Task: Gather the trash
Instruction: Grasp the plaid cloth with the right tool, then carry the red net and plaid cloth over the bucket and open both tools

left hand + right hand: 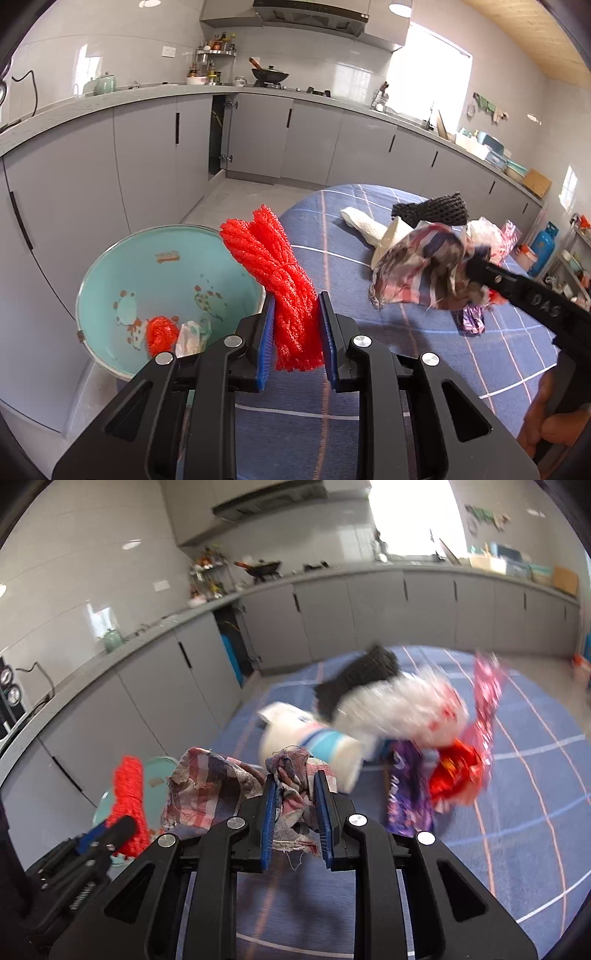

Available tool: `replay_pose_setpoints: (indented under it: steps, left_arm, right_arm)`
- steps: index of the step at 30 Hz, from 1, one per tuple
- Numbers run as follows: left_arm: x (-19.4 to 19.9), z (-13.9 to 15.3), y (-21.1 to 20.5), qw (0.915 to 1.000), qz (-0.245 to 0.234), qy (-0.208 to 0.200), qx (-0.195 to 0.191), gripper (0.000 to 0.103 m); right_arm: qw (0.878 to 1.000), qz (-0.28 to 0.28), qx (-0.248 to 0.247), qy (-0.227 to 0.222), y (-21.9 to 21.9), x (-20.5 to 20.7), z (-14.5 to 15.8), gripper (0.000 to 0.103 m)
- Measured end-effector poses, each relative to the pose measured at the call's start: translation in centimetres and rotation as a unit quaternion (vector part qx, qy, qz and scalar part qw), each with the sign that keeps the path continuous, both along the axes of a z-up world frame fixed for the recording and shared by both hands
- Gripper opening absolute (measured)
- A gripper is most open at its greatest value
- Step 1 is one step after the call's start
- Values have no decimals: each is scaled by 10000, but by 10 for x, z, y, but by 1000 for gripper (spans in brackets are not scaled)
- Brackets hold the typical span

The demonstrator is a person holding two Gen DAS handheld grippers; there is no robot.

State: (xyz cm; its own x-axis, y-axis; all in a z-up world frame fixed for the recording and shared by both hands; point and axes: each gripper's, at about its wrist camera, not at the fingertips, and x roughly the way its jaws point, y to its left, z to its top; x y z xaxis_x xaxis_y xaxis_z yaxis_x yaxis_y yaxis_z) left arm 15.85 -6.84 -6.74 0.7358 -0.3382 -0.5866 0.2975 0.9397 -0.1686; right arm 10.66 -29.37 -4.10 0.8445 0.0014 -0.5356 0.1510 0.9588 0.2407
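My left gripper (297, 299) is shut on a red foam net (280, 266), held up just right of a mint basin (110, 266). The basin holds a red net ball (160, 332) and a white crumpled scrap (190, 334). My right gripper (295, 775) is shut on a frayed plaid rag (207, 786), lifted above the blue checked tablecloth (517, 812). In the left wrist view the rag (421, 269) hangs from the right gripper's fingers (517, 288). Beyond lie a white cup (314, 746), black foam net (354, 679), white plastic bag (402, 709), and red (454, 771) and purple (406, 794) wrappers.
Grey kitchen cabinets (258, 136) and a worktop run along the far walls, with one cabinet door ajar (221, 136). A blue gas cylinder (545, 247) and shelves stand at the right. A pink wrapper (487, 686) lies on the table's far side. A hand (554, 424) grips the right tool.
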Motion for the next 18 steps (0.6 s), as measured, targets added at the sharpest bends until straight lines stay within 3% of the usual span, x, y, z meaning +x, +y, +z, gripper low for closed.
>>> replay_pose_setpoints:
  steps: [18]
  left_arm:
    - [6, 3, 56, 9973, 702, 39, 231, 23]
  right_arm:
    - [9976, 687, -84, -57, 76, 37, 14, 22]
